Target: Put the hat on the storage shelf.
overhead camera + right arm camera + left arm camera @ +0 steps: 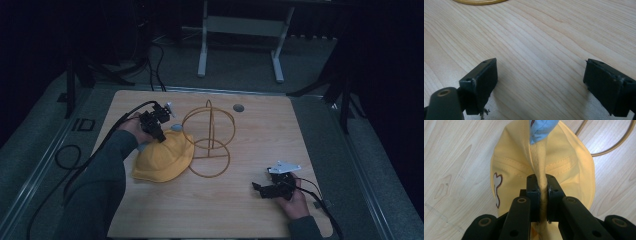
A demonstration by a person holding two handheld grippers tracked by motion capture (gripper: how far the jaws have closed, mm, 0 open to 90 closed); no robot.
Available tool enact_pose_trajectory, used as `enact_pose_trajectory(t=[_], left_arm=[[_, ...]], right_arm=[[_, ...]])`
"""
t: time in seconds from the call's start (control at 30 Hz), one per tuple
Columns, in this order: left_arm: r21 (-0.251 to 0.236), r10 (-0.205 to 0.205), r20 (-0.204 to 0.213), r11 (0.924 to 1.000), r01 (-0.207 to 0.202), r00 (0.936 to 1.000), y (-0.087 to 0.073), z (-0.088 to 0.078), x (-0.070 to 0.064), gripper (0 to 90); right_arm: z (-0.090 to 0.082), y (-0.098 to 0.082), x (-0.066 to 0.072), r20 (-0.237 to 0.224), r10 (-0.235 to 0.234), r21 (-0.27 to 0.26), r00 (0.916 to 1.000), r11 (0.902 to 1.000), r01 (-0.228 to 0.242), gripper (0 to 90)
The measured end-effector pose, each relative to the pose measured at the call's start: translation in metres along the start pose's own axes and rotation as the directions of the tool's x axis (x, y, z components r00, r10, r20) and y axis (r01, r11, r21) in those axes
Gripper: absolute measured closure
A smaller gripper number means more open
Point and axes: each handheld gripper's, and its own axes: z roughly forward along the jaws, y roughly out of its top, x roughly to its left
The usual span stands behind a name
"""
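A yellow cloth hat (pixel 162 158) lies on the wooden table (pixel 250 215), left of centre, against a gold wire stand (pixel 209 137). My left gripper (pixel 159 136) sits at the hat's far edge, shut on a pinched fold of the yellow hat (pixel 564 167). In the left gripper view my left gripper (pixel 543 192) squeezes the fold between its pads (pixel 533 192), and a blue lining (pixel 541 130) shows above. A white patch (pixel 496 190) marks the hat's side. My right gripper (pixel 260 190) rests low at the front right, open. In its own view my right gripper (pixel 541 85) has bare wood between its pads.
The gold wire stand has an upright ring on a flat ring base (pixel 211 165), and its rim shows (pixel 477 2) ahead of the right gripper. A grey round cap (pixel 238 107) is set in the table's far side. Cables (pixel 65 155) trail off the left edge.
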Motion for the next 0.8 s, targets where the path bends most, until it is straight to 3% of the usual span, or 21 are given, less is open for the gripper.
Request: enact_pose_trajectory(t=[0.5,0.8], left_arm=[[-0.018,0.065,-0.005,0.9977,-0.065,0.9979,-0.012,-0.018,-0.004,83.6],[-0.070,0.084,0.001,0.9940,-0.084,0.9964,-0.023,-0.035,-0.006,83.5]], right_arm=[[0.000,0.000,0.000,0.000,0.001,0.000,1.0000,1.0000,-0.001,11.9],[0.000,0.000,0.000,0.000,0.003,-0.001,1.0000,1.0000,-0.003,12.0]])
